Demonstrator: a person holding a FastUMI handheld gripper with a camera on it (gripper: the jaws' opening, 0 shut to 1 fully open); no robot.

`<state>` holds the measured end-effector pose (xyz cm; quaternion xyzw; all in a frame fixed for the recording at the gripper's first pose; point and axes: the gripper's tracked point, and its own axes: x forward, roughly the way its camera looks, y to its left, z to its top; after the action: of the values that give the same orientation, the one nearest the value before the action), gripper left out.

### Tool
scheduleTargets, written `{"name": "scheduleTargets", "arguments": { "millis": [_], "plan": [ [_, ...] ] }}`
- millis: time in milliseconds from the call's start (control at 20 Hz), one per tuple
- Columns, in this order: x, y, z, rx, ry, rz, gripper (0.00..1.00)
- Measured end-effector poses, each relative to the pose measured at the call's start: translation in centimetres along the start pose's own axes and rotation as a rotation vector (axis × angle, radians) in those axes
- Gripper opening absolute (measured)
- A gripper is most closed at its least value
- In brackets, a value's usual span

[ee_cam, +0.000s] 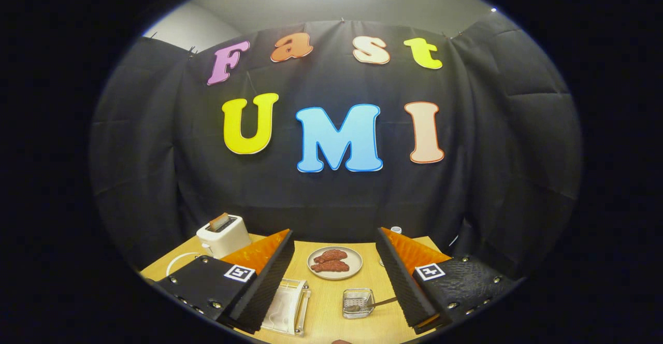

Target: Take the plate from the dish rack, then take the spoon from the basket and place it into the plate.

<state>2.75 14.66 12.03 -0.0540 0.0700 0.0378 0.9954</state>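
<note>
My gripper [335, 235] is open, fingers spread wide, held above the wooden table [326, 328]. Between the fingers and beyond them a grey round plate [352, 271] lies flat on the table with two reddish-brown food pieces on it. Nearer to me, close to the right finger, a small wire basket [358, 302] holds a spoon [386, 301]; its handle sticks out toward the right finger. A white dish rack [286, 306] sits beside the left finger, partly hidden by it. Nothing is between the fingers' pads.
A white toaster [224, 235] with a slice of toast in it stands at the table's far left, and a white cable [178, 261] loops beside it. A small white cap [396, 229] shows behind the right finger. Black cloth walls close the booth behind the table.
</note>
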Motion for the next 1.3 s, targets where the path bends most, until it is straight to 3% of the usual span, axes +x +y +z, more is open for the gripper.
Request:
{"name": "scheduleTargets", "arguments": {
  "millis": [250,850,1100,1200,1300],
  "plan": [
    [1.9,4.8,-3.4,0.012,0.311,0.128,0.97],
    [4.4,11.9,-13.6,-0.126,0.944,0.193,0.97],
    [6.2,13.5,-15.3,-0.126,1.030,0.183,0.97],
    [6.7,13.8,-16.1,-0.145,1.059,0.166,0.86],
    [6.9,14.0,-17.3,-0.154,1.099,0.148,0.83]
  ]
}}
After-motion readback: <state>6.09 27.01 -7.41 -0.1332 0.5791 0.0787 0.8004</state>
